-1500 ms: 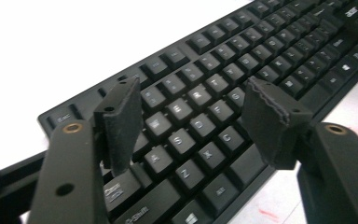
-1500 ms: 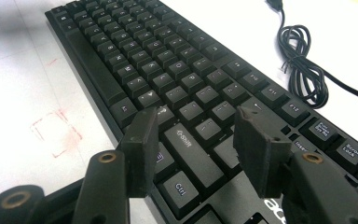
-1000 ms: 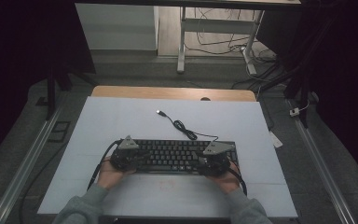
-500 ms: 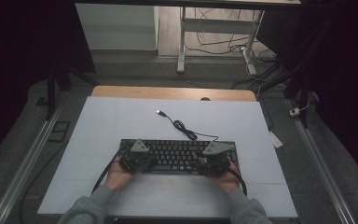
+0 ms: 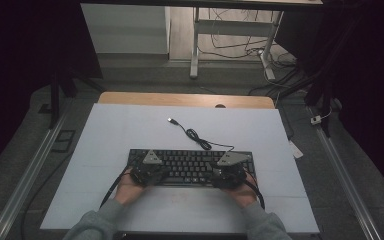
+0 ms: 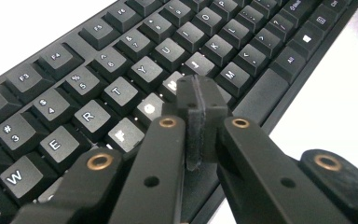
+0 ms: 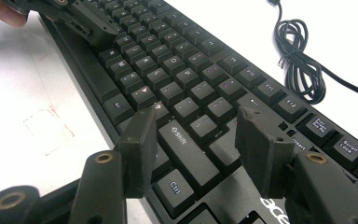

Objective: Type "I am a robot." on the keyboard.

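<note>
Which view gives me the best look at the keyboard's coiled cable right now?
The high view: the whole cable shows from the keyboard to its plug, loose on the table. The right gripper view shows the coil close up, but cropped. The left gripper view has keys, not the cable.
</note>
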A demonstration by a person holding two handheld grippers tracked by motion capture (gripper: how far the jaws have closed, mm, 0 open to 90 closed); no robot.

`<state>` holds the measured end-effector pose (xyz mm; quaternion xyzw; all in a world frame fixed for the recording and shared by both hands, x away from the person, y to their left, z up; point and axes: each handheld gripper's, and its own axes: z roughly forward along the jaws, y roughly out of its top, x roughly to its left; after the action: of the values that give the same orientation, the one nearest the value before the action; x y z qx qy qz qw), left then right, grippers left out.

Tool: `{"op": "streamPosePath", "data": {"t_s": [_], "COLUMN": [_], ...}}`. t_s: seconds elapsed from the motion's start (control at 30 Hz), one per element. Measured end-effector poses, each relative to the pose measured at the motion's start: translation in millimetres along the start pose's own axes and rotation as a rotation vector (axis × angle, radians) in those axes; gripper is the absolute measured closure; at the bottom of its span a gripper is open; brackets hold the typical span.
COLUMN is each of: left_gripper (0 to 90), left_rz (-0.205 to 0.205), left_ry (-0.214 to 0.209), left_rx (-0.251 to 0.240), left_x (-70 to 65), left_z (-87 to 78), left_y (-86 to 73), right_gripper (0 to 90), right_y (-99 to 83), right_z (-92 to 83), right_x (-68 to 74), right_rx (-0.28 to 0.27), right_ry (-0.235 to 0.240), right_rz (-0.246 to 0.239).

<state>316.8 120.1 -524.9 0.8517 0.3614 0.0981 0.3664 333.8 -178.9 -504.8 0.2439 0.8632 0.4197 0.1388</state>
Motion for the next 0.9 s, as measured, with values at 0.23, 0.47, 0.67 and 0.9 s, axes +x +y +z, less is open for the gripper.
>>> {"op": "streamPosePath", "data": {"t_s": [0.23, 0.47, 0.67, 0.9], "left_gripper": [89.0, 88.3, 71.4, 48.8], "left_rz": [-0.023, -0.065, -0.111, -0.151], "left_ry": [0.006, 0.028, 0.066, 0.136], "left_rx": [-0.058, -0.124, -0.156, -0.14], "left_x": [4.8, 14.9, 27.7, 37.4], "left_z": [-12.4, -34.2, -49.7, -56.2], "left_y": [1.5, 1.1, -4.8, -11.9], "right_gripper": [48.4, 48.2, 48.1, 48.0], "right_y": [0.1, 0.1, -0.2, 0.0], "right_z": [-0.3, -0.2, 0.3, 1.1], "right_x": [-0.5, -0.6, -0.9, -0.3], "right_rx": [-0.007, -0.005, 0.0, 0.003], "right_ry": [0.006, 0.005, 0.003, -0.001], "right_rz": [0.004, 0.005, 0.005, 0.001]}}
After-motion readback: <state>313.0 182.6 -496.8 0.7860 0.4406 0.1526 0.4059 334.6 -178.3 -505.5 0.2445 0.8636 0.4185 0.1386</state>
